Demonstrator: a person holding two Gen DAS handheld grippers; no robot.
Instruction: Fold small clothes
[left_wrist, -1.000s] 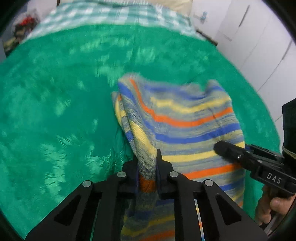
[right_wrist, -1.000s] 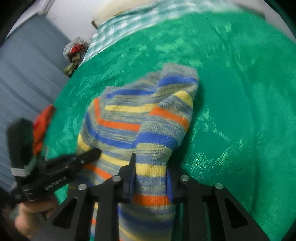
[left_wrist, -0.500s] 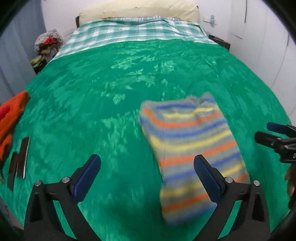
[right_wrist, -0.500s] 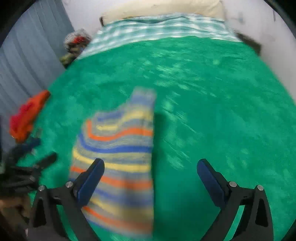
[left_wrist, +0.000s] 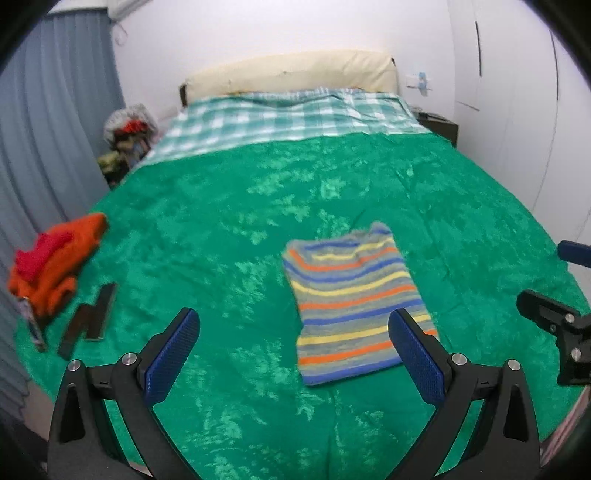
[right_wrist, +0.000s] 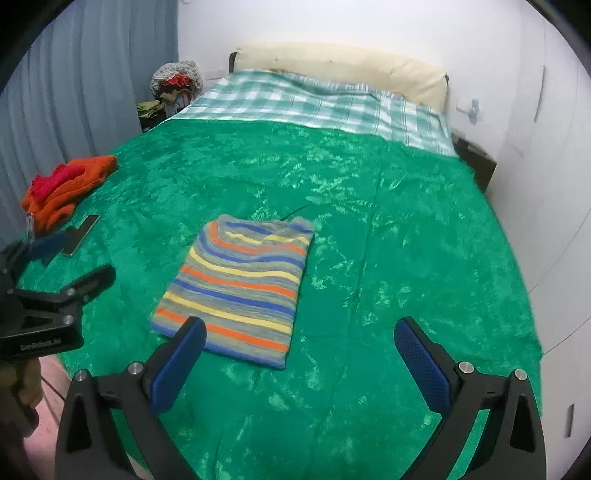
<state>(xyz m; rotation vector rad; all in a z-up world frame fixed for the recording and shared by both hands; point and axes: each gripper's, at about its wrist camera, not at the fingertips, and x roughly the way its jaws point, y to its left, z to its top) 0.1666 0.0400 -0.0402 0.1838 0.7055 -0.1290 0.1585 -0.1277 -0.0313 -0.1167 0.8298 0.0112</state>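
A folded striped sweater (left_wrist: 354, 295) (right_wrist: 243, 280), grey with blue, orange and yellow bands, lies flat on the green blanket (left_wrist: 221, 221) (right_wrist: 369, 221). My left gripper (left_wrist: 291, 317) hovers above and in front of it, open, with nothing between its blue pads (left_wrist: 170, 354). My right gripper (right_wrist: 301, 323) is likewise open and empty, held back from the sweater's near edge. Each gripper shows at the side of the other's view: the right gripper (left_wrist: 550, 280) at the right edge, the left gripper (right_wrist: 70, 258) at the left edge.
A heap of orange and red clothes (left_wrist: 55, 258) (right_wrist: 70, 184) lies at the blanket's left edge, with dark flat objects (left_wrist: 92, 317) (right_wrist: 79, 232) beside it. Behind are a checked sheet (left_wrist: 288, 114), a cream pillow (left_wrist: 291, 70), grey curtains (left_wrist: 44, 147) left and white cupboards (left_wrist: 517, 110) right.
Both grippers let go of the striped sweater, opened wide and pulled back and up. The sweater now lies folded flat on the blanket.
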